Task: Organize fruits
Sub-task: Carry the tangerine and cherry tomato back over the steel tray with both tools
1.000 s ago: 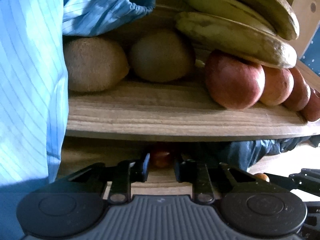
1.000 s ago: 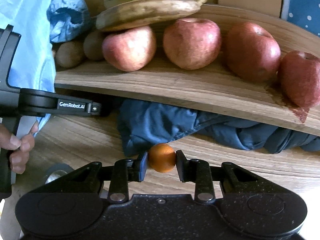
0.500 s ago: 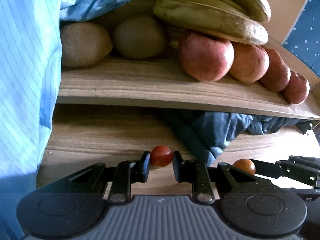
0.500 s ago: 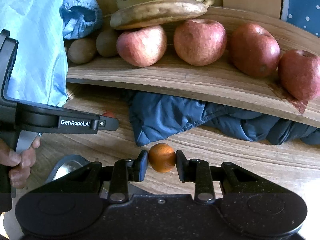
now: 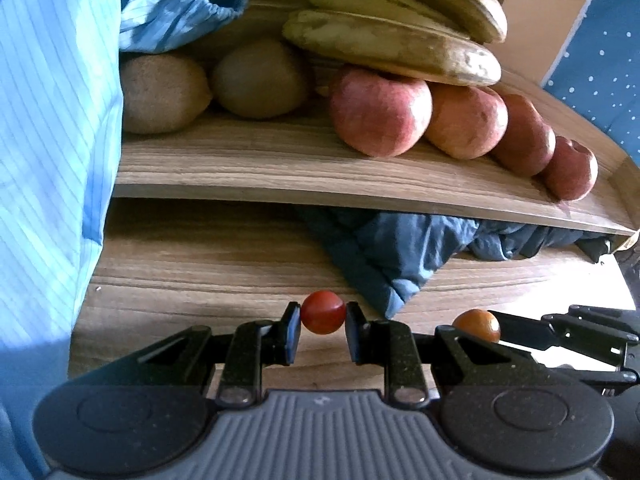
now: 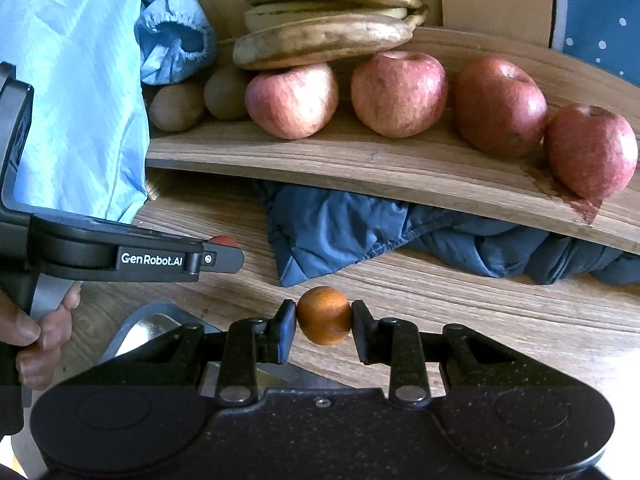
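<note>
Gripping a small red fruit point(image 5: 323, 312) in the left gripper point(image 5: 323, 330), pinching a little orange fruit point(image 6: 324, 315) in the right gripper point(image 6: 324, 330), both hovering low over the table point(image 6: 500, 320). Looking mostly done: apples point(image 6: 398, 94), kiwis point(image 5: 162, 98), bananas point(image 6: 324, 40) already lining the shelf point(image 5: 280, 168) at 12 o'clock. Leaving bare front edge, but squeezing past the blue jacket point(image 6: 340, 228) underneath.

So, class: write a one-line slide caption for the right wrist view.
Right gripper pinches a small orange fruit below a shelf of apples.
</note>
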The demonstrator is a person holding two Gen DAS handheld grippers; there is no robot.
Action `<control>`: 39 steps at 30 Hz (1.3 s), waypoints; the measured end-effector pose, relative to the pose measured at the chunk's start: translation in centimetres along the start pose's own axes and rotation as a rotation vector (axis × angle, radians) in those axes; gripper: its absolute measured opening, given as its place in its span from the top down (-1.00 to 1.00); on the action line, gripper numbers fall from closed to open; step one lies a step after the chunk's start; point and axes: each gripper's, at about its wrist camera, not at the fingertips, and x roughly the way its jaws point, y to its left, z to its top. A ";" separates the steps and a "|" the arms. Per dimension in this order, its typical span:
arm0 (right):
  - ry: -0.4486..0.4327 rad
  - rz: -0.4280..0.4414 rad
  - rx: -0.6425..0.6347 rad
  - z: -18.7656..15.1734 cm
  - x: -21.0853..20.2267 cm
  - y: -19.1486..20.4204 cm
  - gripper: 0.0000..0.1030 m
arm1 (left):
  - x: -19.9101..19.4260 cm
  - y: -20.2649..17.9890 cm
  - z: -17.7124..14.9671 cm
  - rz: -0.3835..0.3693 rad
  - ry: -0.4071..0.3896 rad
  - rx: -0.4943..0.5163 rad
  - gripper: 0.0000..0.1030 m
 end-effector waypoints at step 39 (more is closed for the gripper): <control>0.010 0.040 -0.003 -3.6 -3.3 1.1 0.39 | -3.5 -3.1 -3.8 -0.030 0.004 0.052 0.50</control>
